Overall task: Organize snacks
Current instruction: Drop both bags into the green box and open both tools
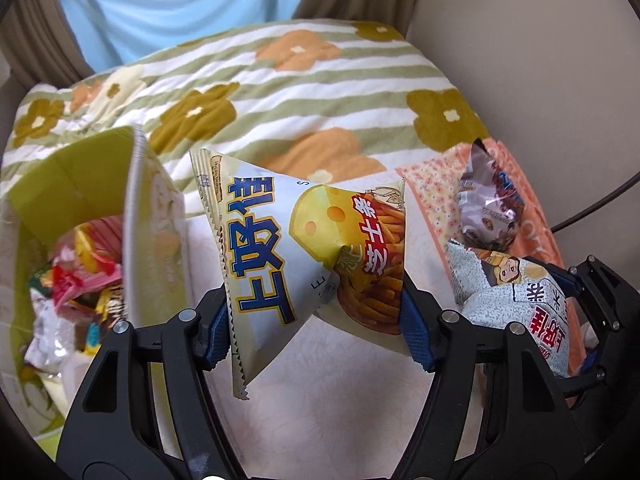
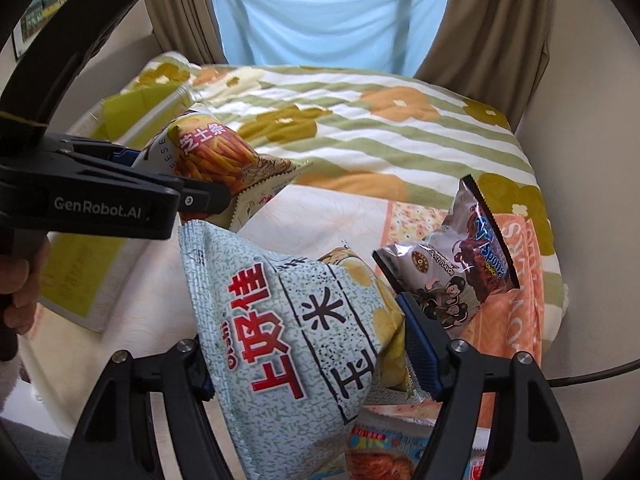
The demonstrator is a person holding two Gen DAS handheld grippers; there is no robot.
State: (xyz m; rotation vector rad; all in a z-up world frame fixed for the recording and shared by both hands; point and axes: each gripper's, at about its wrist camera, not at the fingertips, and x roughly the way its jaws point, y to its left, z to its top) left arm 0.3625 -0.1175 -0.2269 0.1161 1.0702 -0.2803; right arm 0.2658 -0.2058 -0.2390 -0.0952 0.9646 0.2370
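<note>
My left gripper (image 1: pixel 316 320) is shut on a white and yellow cheese-stick bag (image 1: pixel 304 248), which hangs above the bed, with the blue pads pinching its lower sides. It also shows from the side in the right wrist view, left gripper (image 2: pixel 176 178) gripping that same cheese-stick bag (image 2: pixel 216 152). My right gripper (image 2: pixel 312 360) is shut on a grey-green speckled snack bag (image 2: pixel 288 320) with red lettering, with its pads pressing both sides. The left wrist view shows the right gripper (image 1: pixel 560 292) and its speckled bag (image 1: pixel 516 300) at the right.
A green open box (image 1: pixel 80 184) with several snack packets stands at the left, also box (image 2: pixel 132 108). A brown chocolate snack bag (image 2: pixel 460 272) lies on an orange cloth (image 2: pixel 516 280). A red packet (image 2: pixel 384 452) lies below. A floral quilt (image 1: pixel 320 92) covers the bed behind.
</note>
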